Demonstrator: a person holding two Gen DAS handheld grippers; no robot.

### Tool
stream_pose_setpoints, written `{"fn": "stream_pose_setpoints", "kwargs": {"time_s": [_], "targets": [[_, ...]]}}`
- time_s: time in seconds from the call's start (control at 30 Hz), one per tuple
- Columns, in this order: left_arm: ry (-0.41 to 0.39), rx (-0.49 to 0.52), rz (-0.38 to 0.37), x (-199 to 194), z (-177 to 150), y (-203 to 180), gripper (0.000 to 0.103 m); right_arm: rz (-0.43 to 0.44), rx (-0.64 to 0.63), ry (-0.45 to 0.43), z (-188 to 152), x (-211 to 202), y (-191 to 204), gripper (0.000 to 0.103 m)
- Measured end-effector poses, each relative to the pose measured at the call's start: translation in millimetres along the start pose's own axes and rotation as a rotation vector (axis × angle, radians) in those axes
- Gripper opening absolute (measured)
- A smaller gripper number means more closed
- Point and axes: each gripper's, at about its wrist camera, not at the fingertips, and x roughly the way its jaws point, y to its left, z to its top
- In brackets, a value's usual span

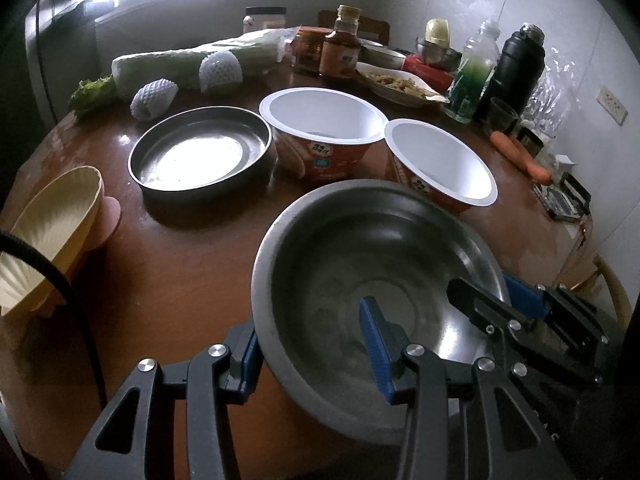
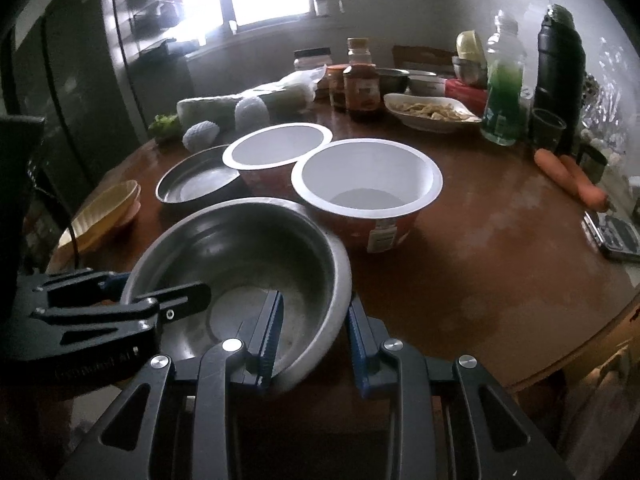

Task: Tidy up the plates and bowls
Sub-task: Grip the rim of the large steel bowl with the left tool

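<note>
A large steel bowl (image 1: 372,248) (image 2: 240,240) is at the near edge of the round brown table (image 1: 168,280), held by its rim from both sides. My left gripper (image 1: 312,346) (image 2: 152,286) is shut on the bowl's near-left wall, one blue pad inside and one outside. My right gripper (image 2: 316,336) (image 1: 500,292) is shut on the opposite rim the same way. Behind the bowl stand two empty paper noodle bowls (image 1: 324,120) (image 1: 440,160) and a flat steel pan (image 1: 200,152). A yellow ribbed bowl (image 1: 52,216) lies tilted at the left edge on something pink.
The back of the table holds a wrapped cabbage (image 1: 180,60), sauce jars (image 1: 340,52), a white dish of food (image 1: 400,84), a green bottle (image 1: 472,76) and a black flask (image 1: 516,64). Carrots (image 2: 572,176) and a small black device (image 2: 612,236) lie at the right. Bare wood (image 2: 480,260) shows front right.
</note>
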Motion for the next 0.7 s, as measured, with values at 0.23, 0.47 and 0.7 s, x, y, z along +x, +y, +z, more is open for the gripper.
{"fn": "stream_pose_setpoints", "kwargs": {"time_s": [0.23, 0.47, 0.7], "targets": [[0.009, -0.004, -0.003, -0.5, -1.6, 5.0, 0.045, 0.021, -0.022, 0.006, 0.9, 2.8, 5.6, 0.033], [0.012, -0.009, 0.002, -1.4, -2.2, 6.3, 0.045, 0.044, -0.015, 0.021, 0.1, 4.1, 7.0, 0.034], [-0.019, -0.034, 0.012, -13.6, -2.0, 15.9, 0.046, 0.042, 0.003, 0.019, 1.0, 3.5, 4.8, 0.037]]}}
